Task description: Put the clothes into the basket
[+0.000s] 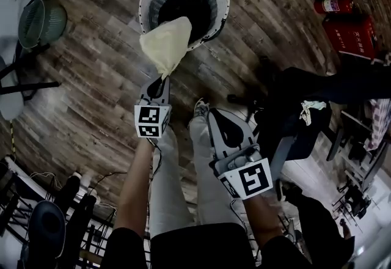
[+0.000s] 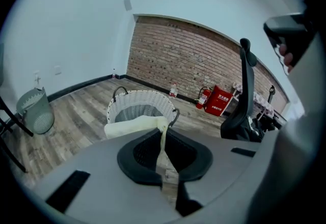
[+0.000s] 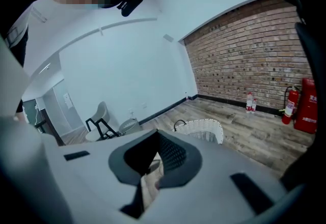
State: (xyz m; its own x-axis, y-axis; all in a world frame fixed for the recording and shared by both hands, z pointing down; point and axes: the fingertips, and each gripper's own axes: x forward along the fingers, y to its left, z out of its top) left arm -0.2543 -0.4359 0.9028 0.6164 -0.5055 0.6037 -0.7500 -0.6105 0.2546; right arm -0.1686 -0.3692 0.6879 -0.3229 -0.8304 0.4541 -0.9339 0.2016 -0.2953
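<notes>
Starting on the left: a green wire bin (image 1: 40, 20) sits at the edge of the wooden floor (image 1: 91, 78) along the white wall (image 2: 61, 29), well away from everything else. Next over is the left gripper (image 1: 162, 79), with its jaws pinched tight on a corner of a pale yellow cloth (image 1: 166, 44). You can see it plainly in the left gripper view, where the fabric runs right up the slit between the jaws. The cloth hangs off the tips and spreads over the near rim of the white woven basket (image 1: 183, 8), partly above its dark opening. I honestly can't tell if it's touching the rim. The basket stands out on open floor, away from the walls. Below it in the head view are the person's legs (image 1: 183, 182) in light trousers. The right gripper (image 1: 215, 116) is just right of them, jaws closed together with nothing between them, pointing roughly toward the basket but well short of it. Further right there's an office chair (image 1: 293, 121) with dark stuff draped over it. At the floor's edge against the brick wall (image 2: 193, 60) stand a fire extinguisher (image 1: 333, 5) and a red box (image 1: 351, 35), right beside each other.
</notes>
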